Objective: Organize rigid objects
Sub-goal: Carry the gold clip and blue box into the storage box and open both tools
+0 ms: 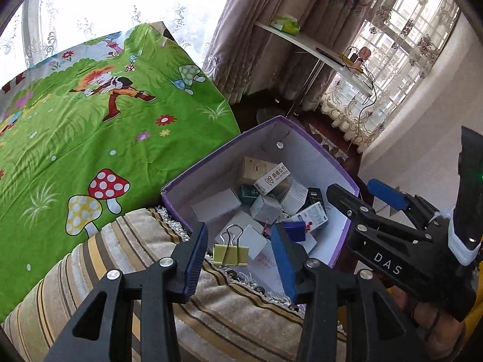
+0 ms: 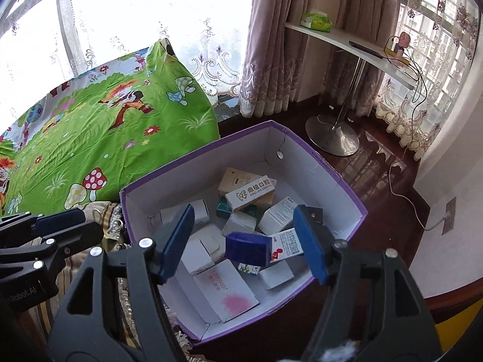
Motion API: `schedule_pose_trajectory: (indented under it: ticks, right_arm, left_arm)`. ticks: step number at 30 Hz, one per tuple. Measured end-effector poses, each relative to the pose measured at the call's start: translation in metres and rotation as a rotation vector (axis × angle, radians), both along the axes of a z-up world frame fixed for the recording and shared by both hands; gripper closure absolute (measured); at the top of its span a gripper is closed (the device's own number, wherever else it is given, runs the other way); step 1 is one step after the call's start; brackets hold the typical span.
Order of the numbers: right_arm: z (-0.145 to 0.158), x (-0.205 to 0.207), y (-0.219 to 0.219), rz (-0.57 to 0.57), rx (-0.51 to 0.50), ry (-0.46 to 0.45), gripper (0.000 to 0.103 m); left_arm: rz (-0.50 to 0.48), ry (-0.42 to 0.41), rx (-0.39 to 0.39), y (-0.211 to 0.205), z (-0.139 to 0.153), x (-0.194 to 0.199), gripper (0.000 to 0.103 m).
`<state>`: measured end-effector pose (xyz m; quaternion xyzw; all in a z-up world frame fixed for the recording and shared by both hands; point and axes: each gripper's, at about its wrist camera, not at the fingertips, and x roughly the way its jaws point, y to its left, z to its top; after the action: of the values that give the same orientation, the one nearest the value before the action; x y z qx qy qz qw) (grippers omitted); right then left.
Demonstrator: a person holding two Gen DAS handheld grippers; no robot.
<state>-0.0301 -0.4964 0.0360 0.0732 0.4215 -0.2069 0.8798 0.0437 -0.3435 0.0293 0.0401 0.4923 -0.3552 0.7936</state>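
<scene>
At lower centre in the right wrist view, one blue box (image 2: 248, 249) sits loose between the right hand-held gripper (image 2: 246, 242)'s wide jaws, over the purple-rimmed carton (image 2: 347, 187) of roughly a dozen overlapping small boxes, hard to count. One yellow binder clip (image 1: 231, 253) lies free between the left hand-held gripper (image 1: 241, 259)'s parted jaws.

A home, likely a bedroom: cartoon-printed green bedsheet (image 1: 90, 126) with mushrooms, striped plush cushion (image 1: 126, 256), heavy patterned curtains (image 2: 271, 45) over lace-trimmed sheers at a curved bay window (image 2: 437, 45), small white side table (image 2: 347, 42) on dark wood flooring.
</scene>
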Motion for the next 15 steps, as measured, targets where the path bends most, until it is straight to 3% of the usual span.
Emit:
schedule_pose_trajectory:
  ticks: [4, 9, 15]
  right_arm:
    - [0.002, -0.008, -0.001, 0.001, 0.021, -0.006, 0.022]
    - [0.006, -0.02, 0.004, 0.02, 0.021, 0.002, 0.021]
    - [-0.003, -0.031, 0.009, 0.034, 0.028, 0.037, 0.021]
  left_arm:
    - [0.009, 0.006, -0.011, 0.004, 0.002, -0.002, 0.043]
    - [0.031, 0.077, 0.039, 0.012, -0.008, -0.016, 0.034]
    - [0.045, 0.048, 0.077, 0.015, -0.01, -0.034, 0.019]
